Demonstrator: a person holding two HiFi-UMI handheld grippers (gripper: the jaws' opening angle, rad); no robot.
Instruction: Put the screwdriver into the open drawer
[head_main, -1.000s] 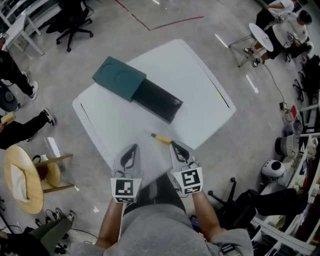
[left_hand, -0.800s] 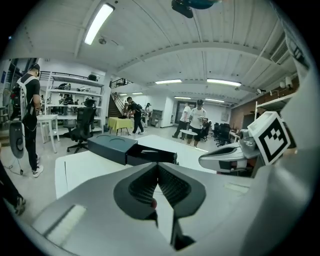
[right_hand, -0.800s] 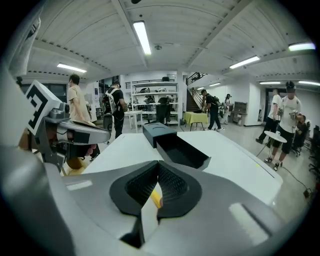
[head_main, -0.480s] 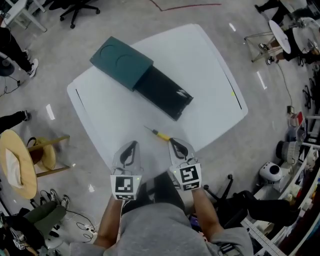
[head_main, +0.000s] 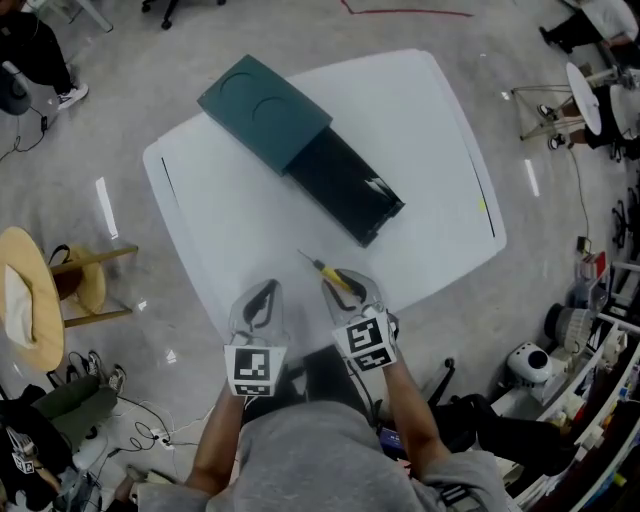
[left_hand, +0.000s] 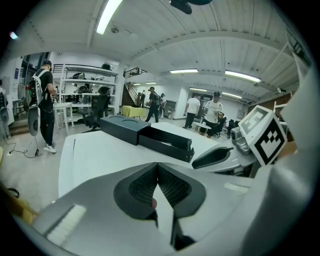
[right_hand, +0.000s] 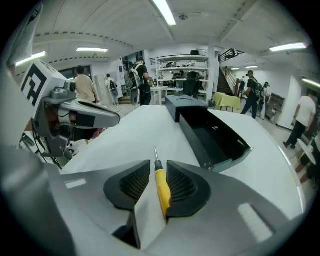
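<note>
Tabletop, white with rounded corners (head_main: 430, 140), carries everything. Dark green flat-topped cabinet box (head_main: 265, 112) sits well ahead of both jaw pairs. Its black open drawer (head_main: 345, 188) is pulled out toward them, mouth up. From the right jaws the drawer's near end is ahead and off to the right, well apart from the tips.

Left grey two-jaw gripper (head_main: 262, 292) is at the near table edge, beside the right one. Its pads meet at the tips with nothing between them, and bare tabletop lies ahead of it.

Right grey two-jaw gripper (head_main: 345, 285) points down at the table. Its jaws are opening, with a gap on the left pad's side.

Yellow-handled screwdriver with thin metal shaft (right_hand: 161, 187) lies on the table between the right jaws. Handle runs along the right pad and the tip pokes out past the jaw tips. It is not in the drawer.
</note>
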